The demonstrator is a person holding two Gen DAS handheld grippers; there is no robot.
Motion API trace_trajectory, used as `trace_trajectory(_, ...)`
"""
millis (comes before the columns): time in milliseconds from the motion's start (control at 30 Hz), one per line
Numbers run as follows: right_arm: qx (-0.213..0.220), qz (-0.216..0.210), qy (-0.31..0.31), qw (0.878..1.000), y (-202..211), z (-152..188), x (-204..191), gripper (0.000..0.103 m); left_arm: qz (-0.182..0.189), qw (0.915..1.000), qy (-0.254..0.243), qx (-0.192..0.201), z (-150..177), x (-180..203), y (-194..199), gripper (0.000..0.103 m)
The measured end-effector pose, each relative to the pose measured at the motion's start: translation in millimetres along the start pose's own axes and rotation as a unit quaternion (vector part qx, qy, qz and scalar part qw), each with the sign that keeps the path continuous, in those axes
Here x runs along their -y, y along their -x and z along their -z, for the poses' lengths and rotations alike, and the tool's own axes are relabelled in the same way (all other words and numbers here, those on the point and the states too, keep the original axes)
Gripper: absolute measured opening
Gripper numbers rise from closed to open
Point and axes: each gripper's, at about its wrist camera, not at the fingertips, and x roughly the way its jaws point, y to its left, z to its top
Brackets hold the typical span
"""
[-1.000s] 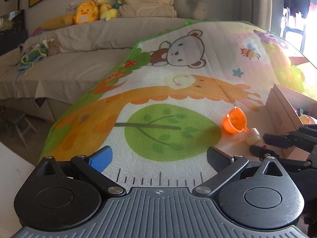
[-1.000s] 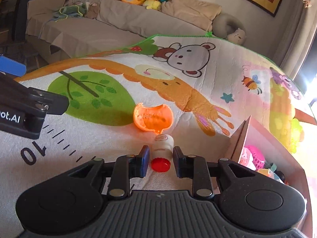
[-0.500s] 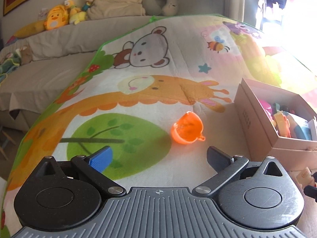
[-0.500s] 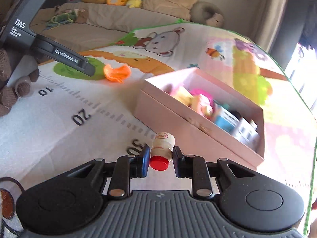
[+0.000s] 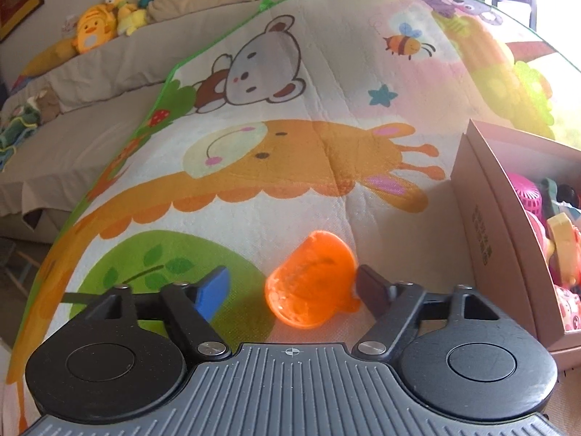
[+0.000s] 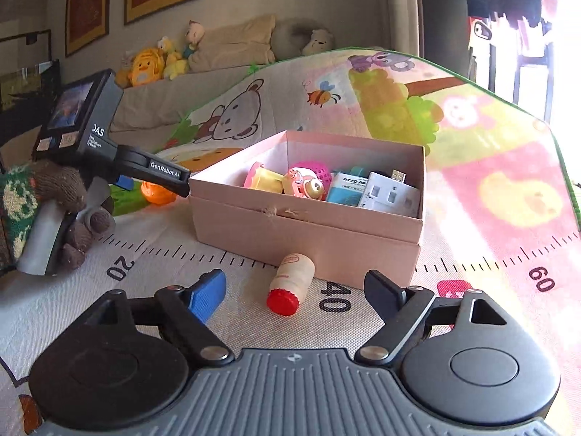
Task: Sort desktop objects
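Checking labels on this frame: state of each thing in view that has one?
left gripper: jaws closing around orange cup, left pad still clear
orange cup: on its side on the mat
right gripper: jaws opening, holding nothing
small bottle: lying on the mat, red cap on, against the box
pink box: open, toys inside

Cartoon play mat (image 5: 254,200) with orange cup (image 5: 312,279), pink box (image 6: 308,225), small bottle (image 6: 292,283)
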Motion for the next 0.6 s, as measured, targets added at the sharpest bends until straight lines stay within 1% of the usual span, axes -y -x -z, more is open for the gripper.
trace_trajectory(67,-0.004,-0.003,-0.014,1.0,-2.4,-1.6,4.6,0.089,0.002,1.0,-0.006,-0.001,2.7,0.7,0.6,0.07)
trace_trajectory(167,-0.005,-0.006,-0.023,1.0,-4.6,-1.6,7.4,0.093,0.004,0.9995,-0.031,0.005,8.0,5.0,9.7,0.056)
trace_trajectory(267,-0.002,-0.006,-0.027,1.0,-4.7,-1.5,8.0,0.097,0.024,0.9983,-0.052,0.01,18.8,7.2,27.8,0.056)
trace_trajectory(333,-0.002,-0.005,-0.025,1.0,-4.7,-1.4,7.3,0.097,0.046,0.9968,-0.063,0.016,30.3,7.8,46.6,0.056)
trace_trajectory(433,0.0,-0.003,-0.026,1.0,-4.7,-1.2,7.2,0.098,0.107,0.9907,-0.081,0.019,55.0,11.4,81.3,0.056)
trace_trajectory(500,-0.001,-0.003,-0.026,1.0,-5.2,-1.5,7.1,0.098,0.146,0.9838,-0.102,0.023,73.6,17.2,101.4,0.058)
trace_trajectory(567,-0.002,-0.002,-0.026,1.0,-5.5,-1.5,6.9,0.098,0.158,0.9794,-0.122,0.03,90.3,23.6,115.0,0.059)
trace_trajectory(600,-0.003,0.0,-0.026,1.0,-5.8,-1.5,6.9,0.098,0.156,0.9789,-0.128,0.033,96.4,25.4,119.3,0.063)
